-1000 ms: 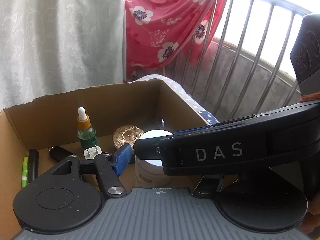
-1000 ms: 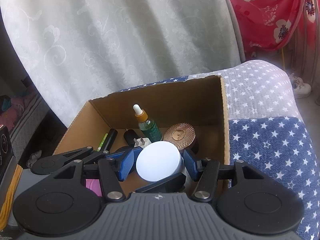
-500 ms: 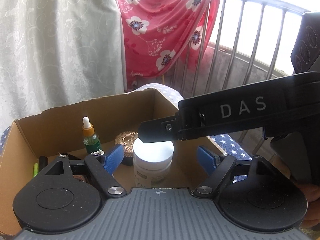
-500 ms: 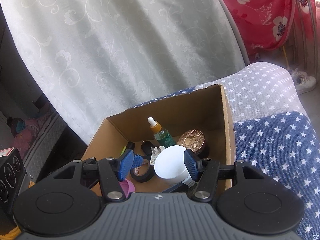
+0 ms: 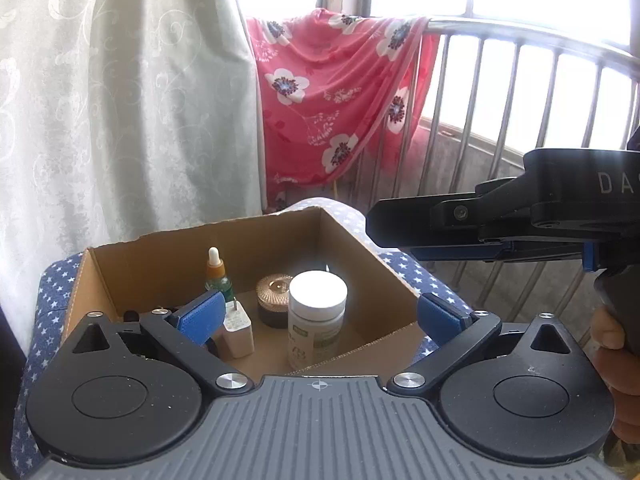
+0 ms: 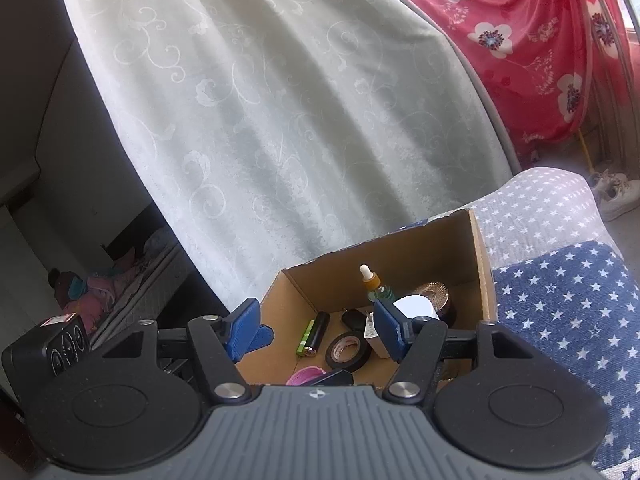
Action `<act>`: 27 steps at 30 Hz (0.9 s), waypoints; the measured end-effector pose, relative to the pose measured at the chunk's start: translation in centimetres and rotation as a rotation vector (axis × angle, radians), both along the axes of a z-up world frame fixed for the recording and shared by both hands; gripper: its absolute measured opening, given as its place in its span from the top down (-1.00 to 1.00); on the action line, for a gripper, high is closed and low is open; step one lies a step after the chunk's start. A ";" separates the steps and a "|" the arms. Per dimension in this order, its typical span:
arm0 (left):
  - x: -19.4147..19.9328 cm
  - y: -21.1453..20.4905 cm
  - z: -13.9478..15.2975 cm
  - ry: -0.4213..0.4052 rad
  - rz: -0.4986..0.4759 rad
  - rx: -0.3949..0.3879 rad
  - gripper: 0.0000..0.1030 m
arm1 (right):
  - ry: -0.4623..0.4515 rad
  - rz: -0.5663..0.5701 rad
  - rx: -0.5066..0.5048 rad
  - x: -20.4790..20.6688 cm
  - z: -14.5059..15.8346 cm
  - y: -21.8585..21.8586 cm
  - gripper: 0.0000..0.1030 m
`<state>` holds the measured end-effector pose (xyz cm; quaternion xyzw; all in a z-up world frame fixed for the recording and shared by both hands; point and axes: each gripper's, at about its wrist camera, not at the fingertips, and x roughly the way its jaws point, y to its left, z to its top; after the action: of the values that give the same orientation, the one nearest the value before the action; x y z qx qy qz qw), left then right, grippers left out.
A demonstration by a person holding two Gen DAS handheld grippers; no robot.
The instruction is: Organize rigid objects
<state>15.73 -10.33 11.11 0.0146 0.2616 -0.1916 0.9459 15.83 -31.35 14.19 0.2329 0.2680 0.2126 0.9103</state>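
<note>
An open cardboard box (image 5: 360,248) (image 6: 482,264) sits on a star-patterned blue cushion. Inside stand a white-lidded jar (image 5: 318,316) (image 6: 414,306), a green dropper bottle (image 5: 218,276) (image 6: 374,282), a copper-lidded jar (image 5: 274,300) (image 6: 436,294) and a white charger plug (image 5: 238,332). A black tape roll (image 6: 348,350), a black tube (image 6: 318,332) and a green marker (image 6: 304,338) lie on its floor. My left gripper (image 5: 320,318) is open and empty, above the box's near side. My right gripper (image 6: 316,330) is open and empty, raised above the box.
A white patterned curtain (image 5: 120,120) hangs behind the box. A red floral cloth (image 5: 332,100) drapes over a metal railing (image 5: 520,92) at the right. The star cushion (image 6: 568,320) extends right of the box. A black device (image 6: 60,344) sits at lower left.
My right gripper let go of the white-lidded jar, left it standing in the box, opened and rose away. My left gripper opened wider and drew back from the box.
</note>
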 end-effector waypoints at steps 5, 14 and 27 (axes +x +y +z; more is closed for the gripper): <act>-2.7 1.1 0.2 -0.018 0.034 -0.006 -1.00 | -0.034 -0.021 -0.021 -3.2 0.0 1.0 -0.36; -5.6 4.5 -0.2 -0.014 0.124 -0.014 -1.00 | -0.061 -0.054 -0.056 -7.3 -1.0 3.3 -0.42; -5.3 9.0 -2.2 0.053 0.257 -0.052 -1.00 | -0.028 -0.138 -0.199 -7.5 -4.2 6.9 -0.63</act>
<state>10.42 -1.34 8.91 -0.0488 0.2813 -0.0759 0.9554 8.33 -24.48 9.96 0.1566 0.2586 0.1252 0.9450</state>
